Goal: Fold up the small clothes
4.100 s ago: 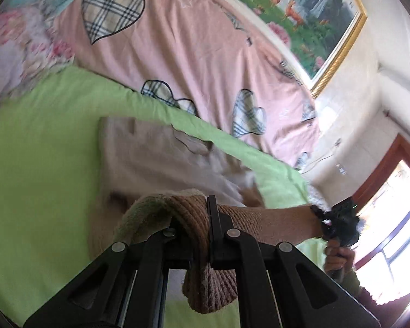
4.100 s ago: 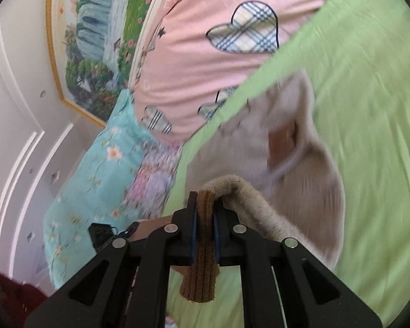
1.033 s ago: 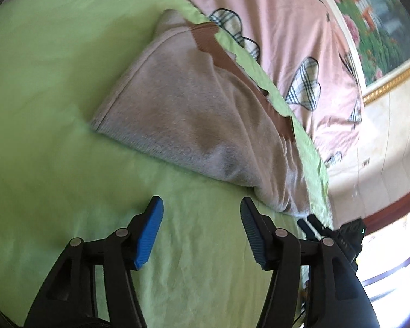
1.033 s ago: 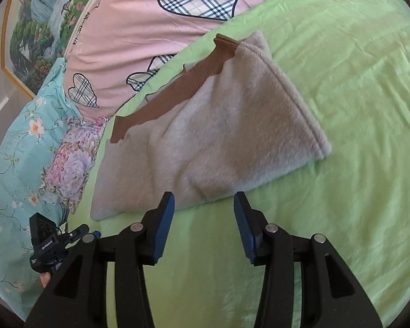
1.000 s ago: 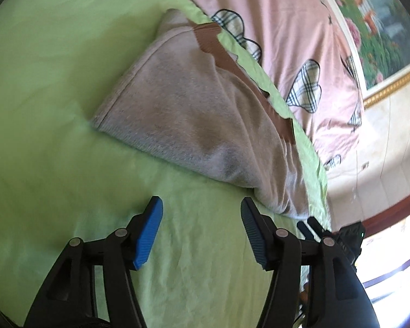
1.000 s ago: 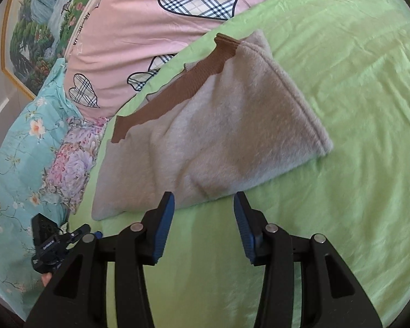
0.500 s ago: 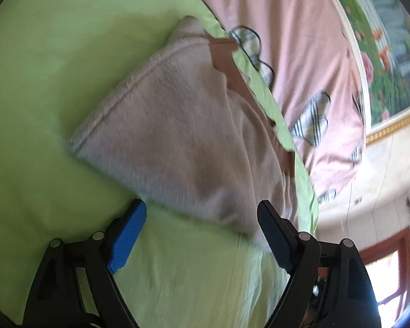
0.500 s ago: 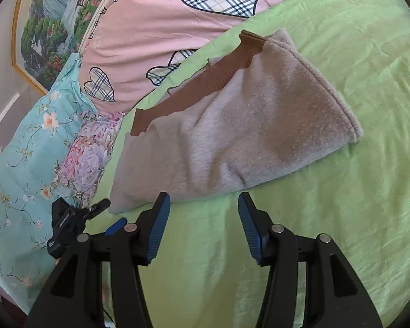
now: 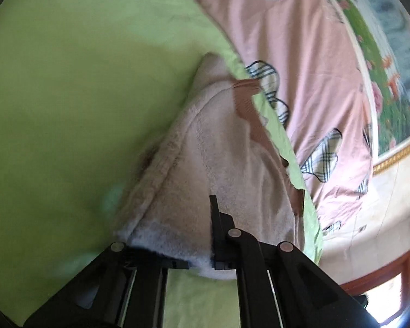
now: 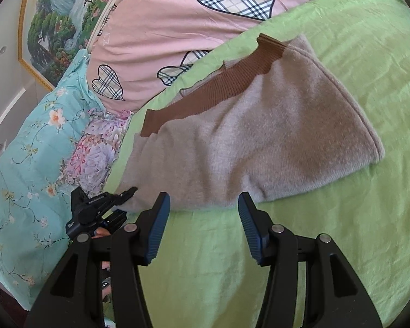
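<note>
Garment count: one folded beige fleece garment [image 10: 262, 136] with one brown ribbed band [image 10: 218, 87] along its far edge.
Garment place: flat on the green sheet [image 10: 341, 218], just ahead of the right gripper's fingertips; near corner between the left gripper's fingers.
Bedding count: one pink quilt [image 10: 183, 27] with plaid hearts beyond the garment; one teal floral pillow [image 10: 27, 164] left of the right fingers.
Room: one gold-framed landscape painting [image 10: 54, 19] on the wall behind the bed; wood-framed window [image 9: 380, 289] low right in the left wrist view.
Left gripper [image 9: 172, 248]: low over the sheet, fingers closed in on the garment's near edge, fleece bunched between them; one finger largely hidden under the cloth.
Right gripper [image 10: 202, 221]: fingers spread wide, blue pads [image 10: 157, 227] bare, just short of the garment's near edge, not touching it.
Pose: right gripper pointing across the bed toward the quilt; left gripper seen from it low left, at the garment's near left corner.
</note>
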